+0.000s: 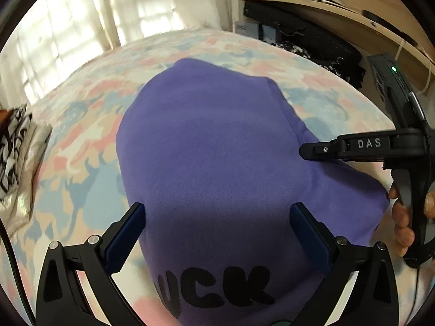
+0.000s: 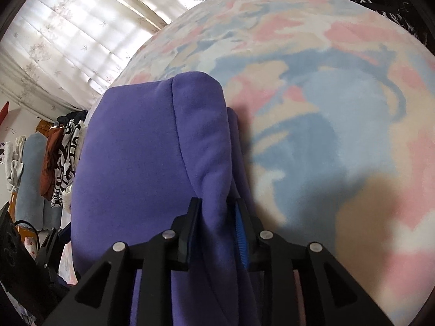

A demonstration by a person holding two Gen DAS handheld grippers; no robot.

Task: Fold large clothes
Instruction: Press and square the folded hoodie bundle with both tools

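while spread flat on the pastel patterned bed (image 1: 81,125), purple sweatshirt (image 1: 206,141) looks already folded into a compact block, black lettering toward the near end. far left: a heap of black-and-white clothes (image 1: 13,152) at the bed's edge, apart from the sweatshirt. left tool (image 1: 217,233) hovering over the near part of the fabric, jaws spread wide, nothing between the pads. further right: right tool (image 1: 320,149) coming in sideways at the sweatshirt's right edge, a hand (image 1: 402,225) on its handle. from its own camera, right tool (image 2: 217,217) straddling a thick fold of the purple edge, jaws narrow; pads close against the cloth, though whether still pinching or just loosened cannot be told. likely step: finishing a fold and letting go. next move probably calls for freeing that edge cleanly, then smoothing or halving the block. hidden: sleeves, hood or collar, part of the lettering, underside layers.
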